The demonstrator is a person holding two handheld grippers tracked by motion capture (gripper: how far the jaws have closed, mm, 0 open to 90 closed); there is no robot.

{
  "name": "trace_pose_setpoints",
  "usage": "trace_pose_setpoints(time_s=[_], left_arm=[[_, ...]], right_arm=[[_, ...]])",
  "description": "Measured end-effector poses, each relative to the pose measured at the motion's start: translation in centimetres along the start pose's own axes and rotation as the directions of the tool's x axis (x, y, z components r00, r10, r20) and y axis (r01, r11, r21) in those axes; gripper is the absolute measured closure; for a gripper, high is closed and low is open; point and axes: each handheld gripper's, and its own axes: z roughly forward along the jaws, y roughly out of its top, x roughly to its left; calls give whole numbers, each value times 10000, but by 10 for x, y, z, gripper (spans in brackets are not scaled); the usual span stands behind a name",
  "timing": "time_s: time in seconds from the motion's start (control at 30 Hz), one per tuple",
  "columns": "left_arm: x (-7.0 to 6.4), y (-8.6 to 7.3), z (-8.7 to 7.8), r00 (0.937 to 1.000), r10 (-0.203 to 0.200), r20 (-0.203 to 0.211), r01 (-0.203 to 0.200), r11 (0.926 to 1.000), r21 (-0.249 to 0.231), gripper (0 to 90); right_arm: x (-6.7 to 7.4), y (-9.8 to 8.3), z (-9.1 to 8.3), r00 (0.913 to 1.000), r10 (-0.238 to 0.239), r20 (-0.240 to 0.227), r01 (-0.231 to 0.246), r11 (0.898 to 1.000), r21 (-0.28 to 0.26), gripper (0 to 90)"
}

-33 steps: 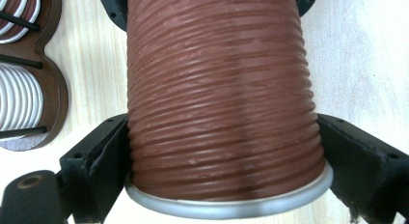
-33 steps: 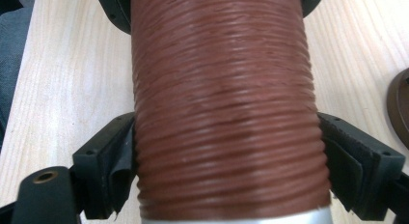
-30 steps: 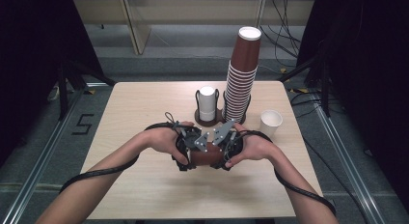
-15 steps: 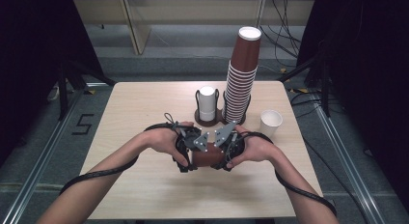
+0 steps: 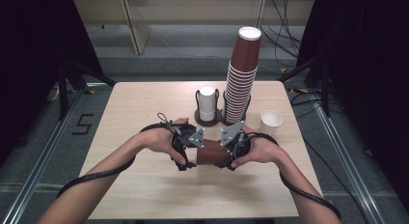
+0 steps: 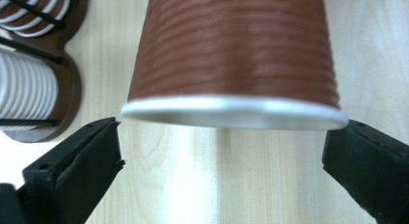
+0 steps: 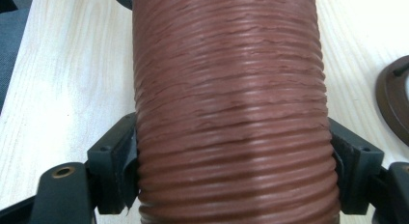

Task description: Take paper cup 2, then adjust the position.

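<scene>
A brown ribbed paper cup [image 5: 212,153] lies level above the table, between my two grippers. My right gripper [image 5: 230,154] is shut on its body, and in the right gripper view both pads [image 7: 123,156] press the cup's sides [image 7: 231,89]; they tightened a little within the last second. My left gripper [image 5: 189,154] faces the cup's white-rimmed mouth [image 6: 236,110]. Its jaws have just been opening and now stand wide on either side of the rim without touching it. The left gripper [image 6: 222,156] is open.
Behind the hands, a brown two-ring holder [image 5: 198,119] carries a short white cup stack [image 5: 207,102] and a tall brown cup stack [image 5: 241,84]. A single white cup [image 5: 270,121] stands to its right. The wooden table [image 5: 135,103] has free room at the left and front.
The left gripper's jaws have spread away from the cup's mouth end. Both hands and the cup stay where they were.
</scene>
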Motion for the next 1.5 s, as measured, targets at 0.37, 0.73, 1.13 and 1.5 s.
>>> trace_pose_setpoints(time_s=[0.37, 0.73, 1.13, 1.5], left_arm=[[0, -8, -1, 9989, -408, -231, 393, 9974, -601, 0], [-1, -11, 0, 9962, -720, -486, 661, 9912, -1143, 0], [-1, -13, -2, 9931, -1019, -585, 901, 9800, -1776, 0], [-4, -13, 4, 9893, -1240, -764, 1042, 9692, -2233, 0]], right_arm=[[-5, -14, -11, 9976, 188, 665, -138, 9970, -757, 221], [-8, -28, -18, 9907, 739, 1144, -596, 9906, -1233, 221], [-8, -35, -24, 9849, 1011, 1404, -790, 9848, -1549, 220], [-11, -39, -21, 9817, 944, 1656, -611, 9787, -1957, 220]])
